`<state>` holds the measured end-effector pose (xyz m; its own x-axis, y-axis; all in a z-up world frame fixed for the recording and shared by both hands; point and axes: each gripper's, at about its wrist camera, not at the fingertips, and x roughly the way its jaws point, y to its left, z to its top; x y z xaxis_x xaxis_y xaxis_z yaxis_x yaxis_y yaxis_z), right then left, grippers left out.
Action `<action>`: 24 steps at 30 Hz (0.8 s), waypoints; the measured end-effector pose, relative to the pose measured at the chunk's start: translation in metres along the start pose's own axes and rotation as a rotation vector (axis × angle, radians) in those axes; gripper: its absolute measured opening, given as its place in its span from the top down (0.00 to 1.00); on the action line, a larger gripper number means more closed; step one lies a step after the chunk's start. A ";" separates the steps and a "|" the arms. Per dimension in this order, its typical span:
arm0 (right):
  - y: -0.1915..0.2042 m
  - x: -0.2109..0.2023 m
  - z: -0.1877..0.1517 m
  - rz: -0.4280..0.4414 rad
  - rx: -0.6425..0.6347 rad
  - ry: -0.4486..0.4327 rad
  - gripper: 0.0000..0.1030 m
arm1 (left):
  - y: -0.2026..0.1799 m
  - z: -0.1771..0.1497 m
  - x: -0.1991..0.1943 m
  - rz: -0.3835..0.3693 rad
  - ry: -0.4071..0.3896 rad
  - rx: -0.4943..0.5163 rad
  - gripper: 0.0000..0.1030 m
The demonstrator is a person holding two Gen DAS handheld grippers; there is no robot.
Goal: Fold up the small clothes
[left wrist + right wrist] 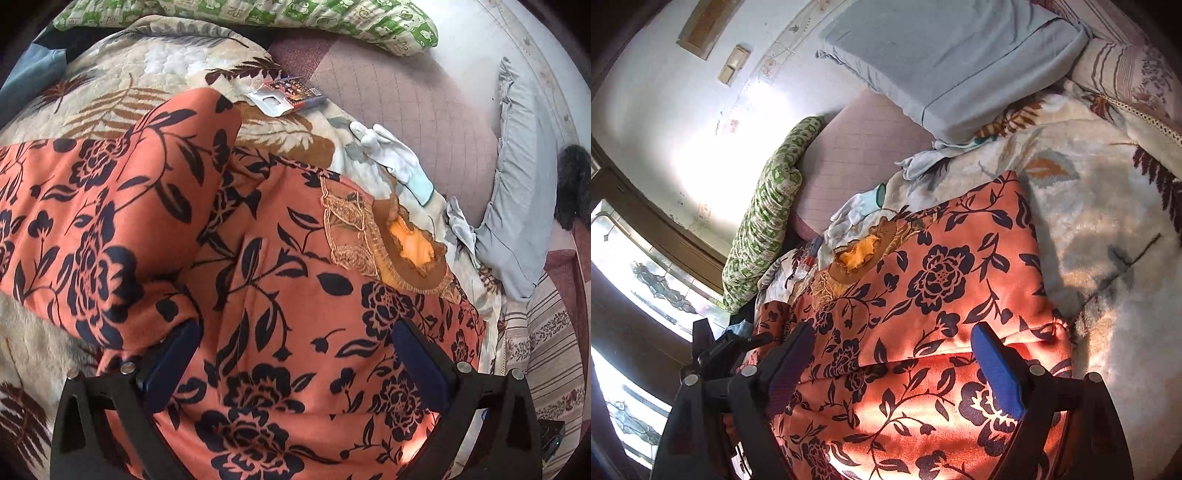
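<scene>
Both grippers stand open over the orange floral garment: our left gripper and right gripper hold nothing, their jaws spread wide with cloth below them. It lies across the middle of each frame on the bed's leaf-print blanket, one sleeve already folded across at the left. We judge it soft, light and floppy, so we would pinch an edge or hem, not the lace collar.
</scene>
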<state>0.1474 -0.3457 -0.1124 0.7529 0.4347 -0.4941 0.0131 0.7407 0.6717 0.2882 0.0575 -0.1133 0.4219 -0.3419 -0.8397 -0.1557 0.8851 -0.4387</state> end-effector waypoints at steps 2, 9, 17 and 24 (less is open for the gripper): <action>-0.001 0.004 -0.001 0.028 -0.010 -0.007 0.14 | 0.004 0.008 0.009 0.022 0.009 -0.004 0.00; -0.021 0.019 -0.009 0.089 0.029 0.019 0.14 | -0.002 0.010 0.034 0.179 0.037 0.103 0.64; -0.023 0.017 -0.008 0.078 0.025 -0.004 0.14 | -0.035 0.017 -0.005 0.296 -0.162 0.306 0.94; -0.027 0.023 -0.010 0.067 0.042 0.024 0.14 | -0.017 0.002 0.033 0.416 -0.123 0.346 0.69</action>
<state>0.1575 -0.3510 -0.1472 0.7371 0.4950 -0.4601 -0.0089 0.6879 0.7258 0.3064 0.0321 -0.1328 0.4919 0.0794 -0.8670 -0.0380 0.9968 0.0697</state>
